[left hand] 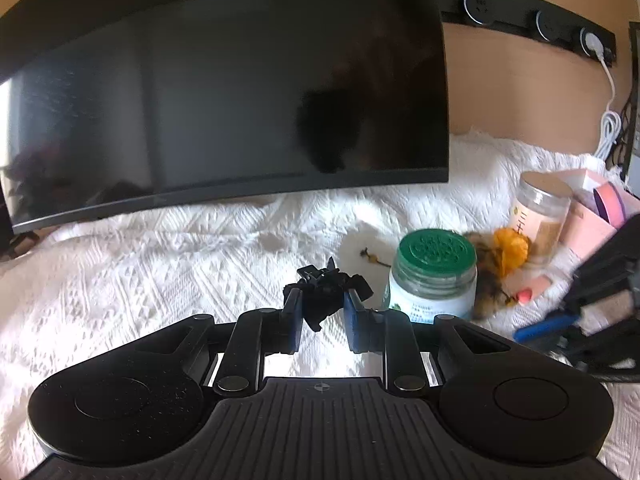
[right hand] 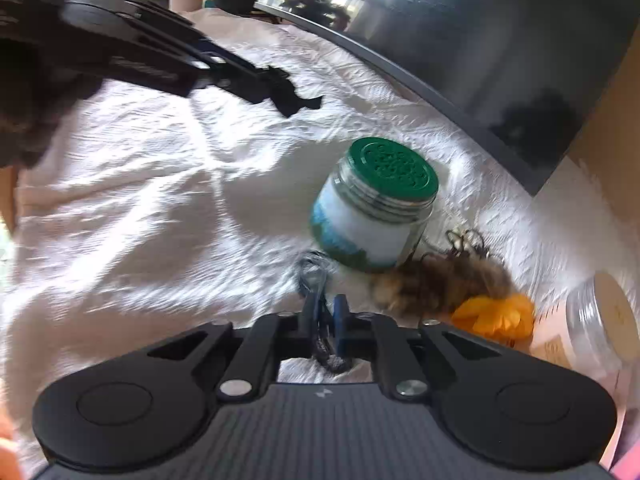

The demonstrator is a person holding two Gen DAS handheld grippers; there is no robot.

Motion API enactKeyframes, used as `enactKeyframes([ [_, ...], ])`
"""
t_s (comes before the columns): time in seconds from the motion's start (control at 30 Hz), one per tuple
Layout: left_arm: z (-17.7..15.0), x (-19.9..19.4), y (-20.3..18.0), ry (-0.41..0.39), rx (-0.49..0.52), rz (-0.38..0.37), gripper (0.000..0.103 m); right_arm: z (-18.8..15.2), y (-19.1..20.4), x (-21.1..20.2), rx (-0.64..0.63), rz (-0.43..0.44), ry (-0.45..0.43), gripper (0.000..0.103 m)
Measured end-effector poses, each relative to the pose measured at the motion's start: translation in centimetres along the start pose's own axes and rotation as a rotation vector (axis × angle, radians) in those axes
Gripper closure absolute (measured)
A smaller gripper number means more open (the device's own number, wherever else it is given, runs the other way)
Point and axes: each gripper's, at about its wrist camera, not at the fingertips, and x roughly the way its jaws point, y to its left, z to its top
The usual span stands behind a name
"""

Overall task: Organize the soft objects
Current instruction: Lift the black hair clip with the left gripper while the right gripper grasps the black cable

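Observation:
My left gripper (left hand: 320, 300) is shut on a black hair accessory (left hand: 326, 286) with ragged, spiky edges, held just above the white cloth. The right wrist view shows this gripper (right hand: 256, 82) at the upper left, the black piece (right hand: 290, 94) sticking out past its tips. My right gripper (right hand: 326, 308) is shut on a thin grey-blue cord loop (right hand: 314, 270); the loop stands above the pads and a strand hangs below them. Beside it lie a brown furry pom-pom (right hand: 440, 284) and an orange soft piece (right hand: 496, 314). At the right edge of the left wrist view the right gripper (left hand: 560, 318) is blurred.
A green-lidded jar (left hand: 434, 276) stands on the white textured cloth (left hand: 120, 272). A clear jar with a pale lid (left hand: 542, 210) and a pink box (left hand: 592, 216) are at the right. A large dark monitor (left hand: 224, 92) fills the back. A small dried sprig (left hand: 374, 258) lies near the jar.

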Motion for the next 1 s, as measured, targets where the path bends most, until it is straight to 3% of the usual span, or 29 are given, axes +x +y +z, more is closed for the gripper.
enactKeyframes([
  [0.33,0.6,0.5,-0.9,-0.002,-0.022,-0.008,0.078,-0.9,-1.5,-0.2,0.122,0.040,-0.033,0.094],
  [0.63,0.6,1.6,-1.0,0.027,-0.026,-0.012,0.078,-1.0,-2.9,2.8,0.190,0.089,0.038,0.093],
  [0.73,0.6,2.1,-0.8,0.037,-0.035,-0.001,0.078,-0.7,-2.5,2.6,0.159,0.096,0.058,0.103],
  [0.83,0.9,2.1,-0.5,0.029,-0.055,0.005,0.078,-0.3,-2.4,1.3,0.167,0.119,0.045,0.103],
  [1.0,2.3,1.2,0.2,-0.021,-0.074,0.026,0.078,1.1,-3.3,-3.9,0.155,0.124,-0.055,0.103],
])
